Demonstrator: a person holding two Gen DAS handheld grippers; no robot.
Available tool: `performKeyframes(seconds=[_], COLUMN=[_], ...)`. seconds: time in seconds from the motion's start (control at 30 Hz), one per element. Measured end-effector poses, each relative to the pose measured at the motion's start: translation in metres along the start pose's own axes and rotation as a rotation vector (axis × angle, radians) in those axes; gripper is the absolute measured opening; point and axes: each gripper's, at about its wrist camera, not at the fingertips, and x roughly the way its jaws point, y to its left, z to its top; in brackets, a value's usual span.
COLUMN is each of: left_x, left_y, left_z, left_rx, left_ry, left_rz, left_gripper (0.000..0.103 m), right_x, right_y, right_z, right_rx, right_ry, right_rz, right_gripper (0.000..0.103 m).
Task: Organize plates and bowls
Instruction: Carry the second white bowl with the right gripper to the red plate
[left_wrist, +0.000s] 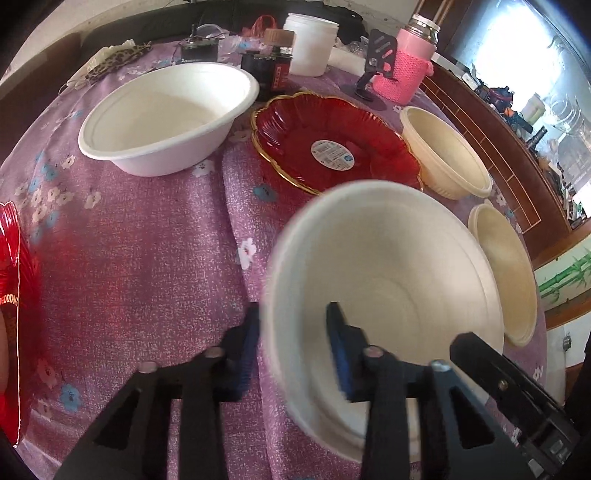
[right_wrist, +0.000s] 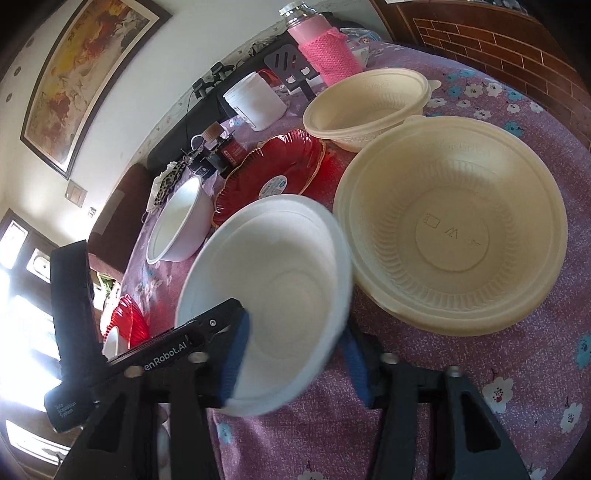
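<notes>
My left claw (left_wrist: 295, 347) angles steeply down over the worktop (left_wrist: 140, 258), its blue pads pinching the near rim of a white bowl (left_wrist: 388, 266), one pad outside the wall, one inside. My right claw (right_wrist: 291, 354) slopes down too and clamps the same bowl's (right_wrist: 273, 280) rim likewise. The bowl is tilted, mouth facing up and back towards both claws. Just beyond it sit a red plate (left_wrist: 332, 144) and cream bowls (right_wrist: 454, 229).

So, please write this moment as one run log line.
left gripper: shut on white bowl rim | right gripper: shut on same rim | bowl: tilted
</notes>
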Motion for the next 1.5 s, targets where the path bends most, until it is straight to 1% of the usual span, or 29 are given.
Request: performKeyframes(seconds=[0.03, 0.1, 0.23, 0.3, 0.33, 0.43, 0.53, 0.7, 0.9, 1.03, 1.2, 1.3, 1.43, 1.5], left_x=[0.000, -0.004, -0.028, -0.043, -0.057, -0.085, -0.113, -0.145, -0.173, -0.178, -0.171, -0.165, -0.155, -0.153], left_y=[0.000, 0.001, 0.010, 0.012, 0.016, 0.029, 0.059, 0.119, 0.192, 0.241, 0.273, 0.280, 0.288, 0.288], left_z=[-0.001, -0.004, -0.014, -0.017, -0.021, -0.029, -0.040, -0.058, -0.080, -0.093, -0.100, -0.098, -0.090, -0.090], left_rx=[0.004, 0.000, -0.031, -0.039, -0.043, -0.066, -0.131, -0.269, -0.423, -0.529, -0.583, -0.585, -0.577, -0.573], left_ry=[0.005, -0.006, -0.038, -0.070, -0.101, -0.170, -0.219, -0.264, -0.314, -0.316, -0.293, -0.281, -0.260, -0.256], left_rz=[-0.001, -0.001, -0.032, -0.032, -0.027, 0.001, 0.016, 0.034, 0.111, 0.162, 0.196, 0.205, 0.198, 0.193], left_gripper=[0.019, 0.017, 0.017, 0.017, 0.017, 0.017, 0.017, 0.017, 0.017, 0.018, 0.018, 0.018, 0.018, 0.018], right_x=[0.001, -0.002, -0.017, -0.025, -0.029, -0.036, -0.035, -0.020, 0.014, 0.048, 0.081, 0.094, 0.116, 0.120], right_y=[0.001, 0.002, 0.015, 0.027, 0.036, 0.060, 0.095, 0.157, 0.231, 0.271, 0.296, 0.300, 0.292, 0.290], right_z=[0.000, -0.002, -0.006, -0.008, -0.009, -0.012, -0.017, -0.031, -0.056, -0.069, -0.078, -0.077, -0.074, -0.074], right_rx=[-0.003, -0.004, -0.042, -0.073, -0.091, -0.135, -0.199, -0.306, -0.423, -0.459, -0.495, -0.494, -0.460, -0.454], right_ry=[0.008, -0.001, -0.035, -0.052, -0.062, -0.068, -0.057, -0.015, 0.061, 0.139, 0.180, 0.197, 0.242, 0.252], right_rz=[0.003, 0.002, 0.018, 0.024, 0.031, 0.070, 0.113, 0.179, 0.246, 0.282, 0.263, 0.245, 0.216, 0.209], right_gripper=[0.024, 0.022, 0.020, 0.020, 0.020, 0.020, 0.020, 0.020, 0.020, 0.021, 0.021, 0.021, 0.021, 0.021])
